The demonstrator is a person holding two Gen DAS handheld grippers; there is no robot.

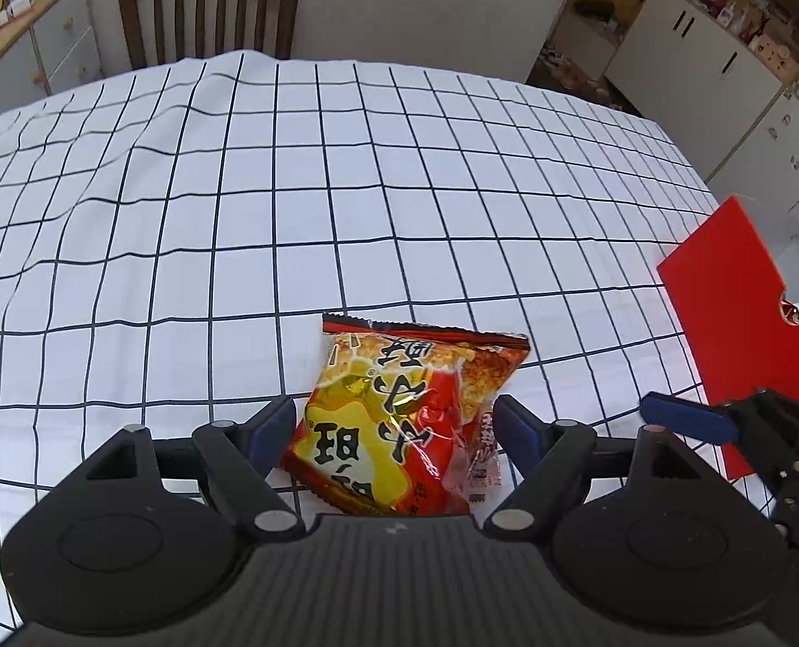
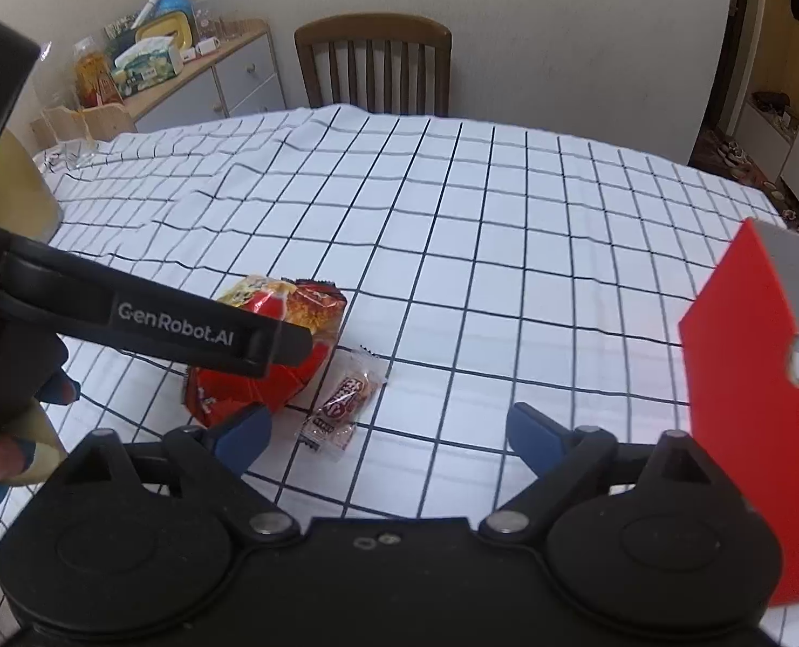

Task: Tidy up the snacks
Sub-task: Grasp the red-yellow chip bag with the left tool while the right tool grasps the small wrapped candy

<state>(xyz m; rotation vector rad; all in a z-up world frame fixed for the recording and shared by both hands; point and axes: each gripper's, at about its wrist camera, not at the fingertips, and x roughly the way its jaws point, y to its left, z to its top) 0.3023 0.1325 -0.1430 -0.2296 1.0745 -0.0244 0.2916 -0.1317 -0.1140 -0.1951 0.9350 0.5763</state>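
A red and yellow snack bag [image 1: 399, 410] lies flat on the checked tablecloth, between the two fingers of my left gripper [image 1: 394, 426], which is open around it. A small clear-wrapped snack [image 2: 340, 404] lies just right of the bag [image 2: 291, 345]; in the left wrist view only its edge [image 1: 480, 466] shows. My right gripper [image 2: 388, 431] is open and empty, hovering over the cloth right of both snacks. The red box [image 2: 739, 388] stands at the right edge, its flap up; it also shows in the left wrist view [image 1: 733, 323].
The table carries a white cloth with a dark grid [image 1: 291, 188], rumpled at the far left. A wooden chair [image 2: 372, 64] stands at the far side. A sideboard [image 2: 210, 75] with clutter is at the far left. Cabinets [image 1: 696, 43] stand at the far right.
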